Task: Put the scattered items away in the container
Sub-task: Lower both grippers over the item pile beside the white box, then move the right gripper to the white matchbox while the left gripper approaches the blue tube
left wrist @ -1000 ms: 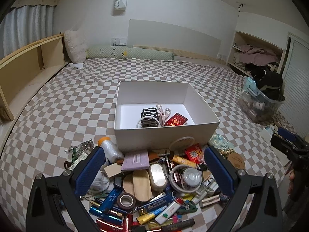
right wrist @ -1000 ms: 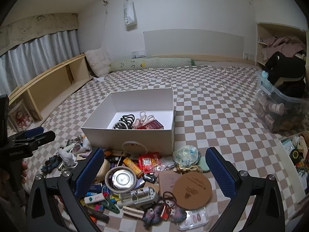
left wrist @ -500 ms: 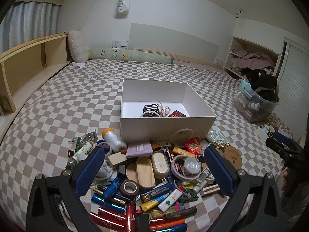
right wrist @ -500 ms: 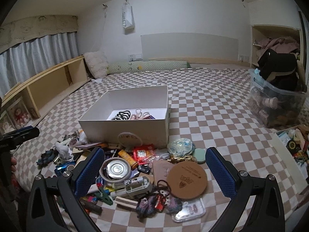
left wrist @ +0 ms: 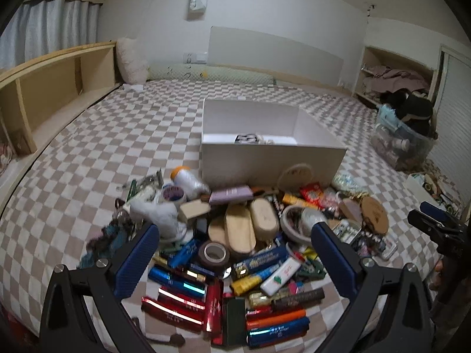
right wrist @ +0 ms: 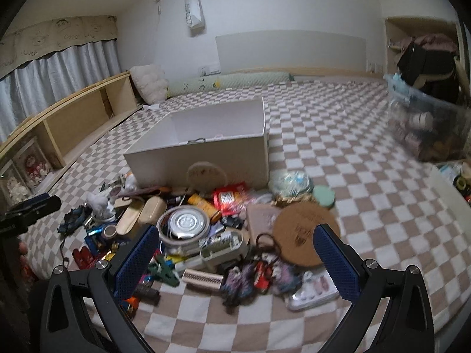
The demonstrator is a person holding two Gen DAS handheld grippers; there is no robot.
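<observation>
I hold two tongs, and both are wide open with nothing between the blue pads. Under my left tongs [left wrist: 235, 254] lies the heap of small scattered items [left wrist: 235, 250] on the brown-and-white checked bed cover [left wrist: 88, 161]: one roll of brown tape [left wrist: 215, 253], two beige oval cases [left wrist: 250, 223] side by side, one white lighter [left wrist: 281, 275]. Beyond my right tongs [right wrist: 235, 251] I count one round cork coaster [right wrist: 304, 235] and one round metal tin [right wrist: 185, 223]. The one white cardboard box [left wrist: 265, 161] stands open just behind the heap, touching it, with a few things inside.
</observation>
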